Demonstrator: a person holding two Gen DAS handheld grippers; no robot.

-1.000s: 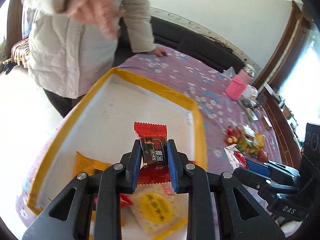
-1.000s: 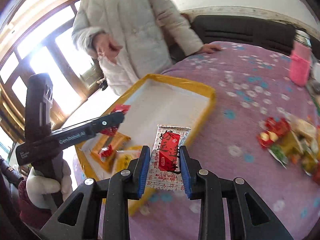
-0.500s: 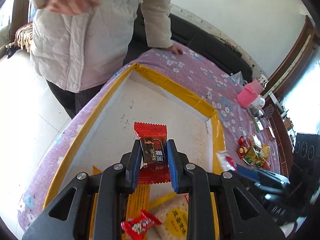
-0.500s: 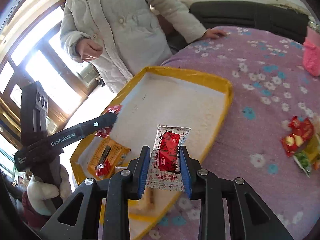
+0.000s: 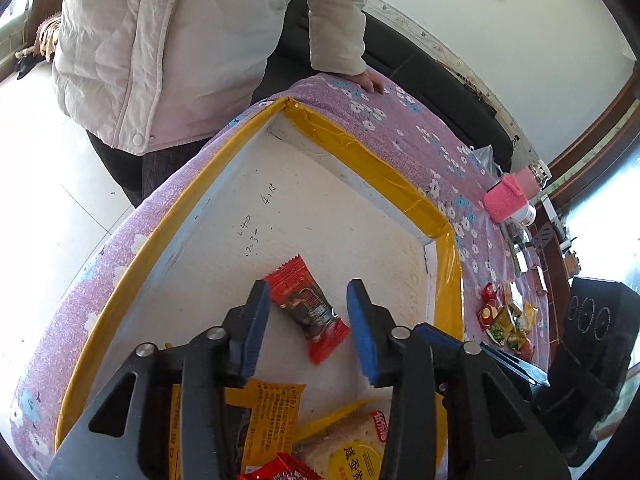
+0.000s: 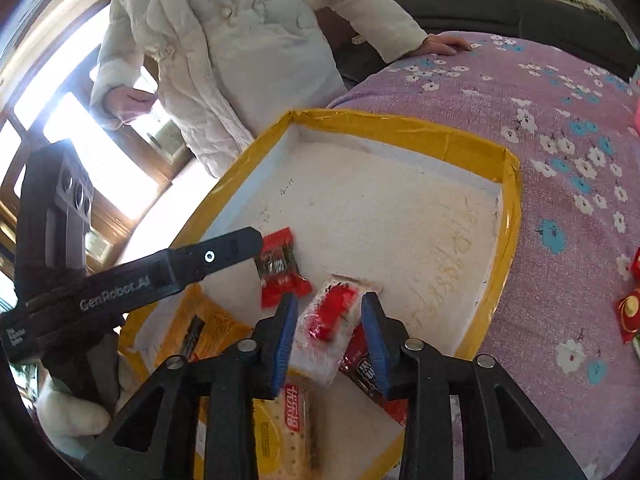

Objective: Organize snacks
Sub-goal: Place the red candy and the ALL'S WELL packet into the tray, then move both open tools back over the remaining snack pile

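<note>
Red snack (image 5: 307, 313) loose in tray (image 5: 360, 160); L gripper (image 5: 307, 322) spread, R gripper (image 6: 329, 330) spread round white packet (image 6: 330, 320).

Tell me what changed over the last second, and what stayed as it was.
Both grippers opened and let go. The left gripper released the red and black candy, which now lies tilted on the tray floor. The right gripper released the white and red packet, which is blurred between its fingers, probably dropping. Both moved in over the tray. The snacks near the tray's close end and the bystander stayed put.
</note>
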